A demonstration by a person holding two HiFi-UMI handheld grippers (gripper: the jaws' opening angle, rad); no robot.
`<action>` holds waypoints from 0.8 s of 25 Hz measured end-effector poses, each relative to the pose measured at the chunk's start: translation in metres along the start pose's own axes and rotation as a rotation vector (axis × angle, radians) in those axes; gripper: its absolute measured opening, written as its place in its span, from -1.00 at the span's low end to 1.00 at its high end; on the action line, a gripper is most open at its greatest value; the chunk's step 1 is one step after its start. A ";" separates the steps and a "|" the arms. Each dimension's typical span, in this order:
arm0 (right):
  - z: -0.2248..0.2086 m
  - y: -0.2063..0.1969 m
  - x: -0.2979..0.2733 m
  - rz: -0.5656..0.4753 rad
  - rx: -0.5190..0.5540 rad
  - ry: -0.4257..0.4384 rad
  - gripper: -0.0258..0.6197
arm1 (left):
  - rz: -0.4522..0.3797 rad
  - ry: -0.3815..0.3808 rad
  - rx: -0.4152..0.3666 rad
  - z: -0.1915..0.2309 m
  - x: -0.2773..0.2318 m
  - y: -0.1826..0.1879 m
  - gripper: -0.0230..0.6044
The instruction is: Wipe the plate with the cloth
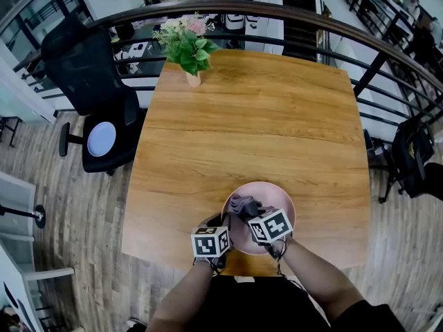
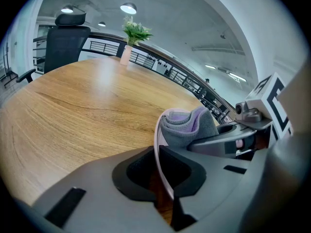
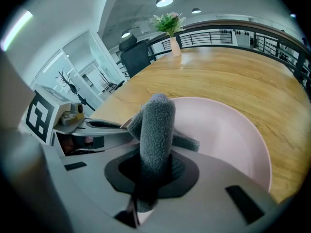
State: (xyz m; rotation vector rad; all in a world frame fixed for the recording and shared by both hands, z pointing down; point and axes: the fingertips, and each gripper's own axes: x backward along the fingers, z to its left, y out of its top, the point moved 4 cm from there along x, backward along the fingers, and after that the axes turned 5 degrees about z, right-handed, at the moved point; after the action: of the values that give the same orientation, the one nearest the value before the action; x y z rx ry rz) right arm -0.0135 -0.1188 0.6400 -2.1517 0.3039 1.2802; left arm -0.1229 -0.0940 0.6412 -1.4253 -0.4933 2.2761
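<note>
The grey cloth (image 3: 156, 125) is clamped in the right tool (image 3: 153, 174), its rolled end lying in the pink plate (image 3: 228, 140). The left tool (image 2: 164, 173), jaws narrow, pinches the plate's rim. The plate sits at the worktop's (image 1: 256, 130) near edge.

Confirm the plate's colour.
Pale pink, plain, no pattern on the plate; it shows best in the right gripper view.

Well ahead of the left claw (image 1: 221, 221), a flower pot (image 1: 188, 47) stands at the far edge of the wooden tabletop (image 1: 256, 130), a black office chair (image 1: 90, 81) stands to its left, and a dark railing (image 1: 277, 16) curves behind.
</note>
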 end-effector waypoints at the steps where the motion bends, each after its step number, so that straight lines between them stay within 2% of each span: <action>1: -0.005 0.001 0.002 -0.003 -0.007 -0.007 -0.75 | 0.000 -0.001 0.001 0.000 0.000 0.000 -0.78; 20: -0.081 0.000 0.034 -0.006 -0.073 -0.192 -0.75 | -0.006 0.005 -0.002 0.000 0.000 0.000 -0.78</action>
State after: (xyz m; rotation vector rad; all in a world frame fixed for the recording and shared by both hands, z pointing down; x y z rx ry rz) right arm 0.0621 -0.1640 0.6393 -2.0671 0.1738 1.5025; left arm -0.1228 -0.0945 0.6412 -1.4280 -0.4979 2.2681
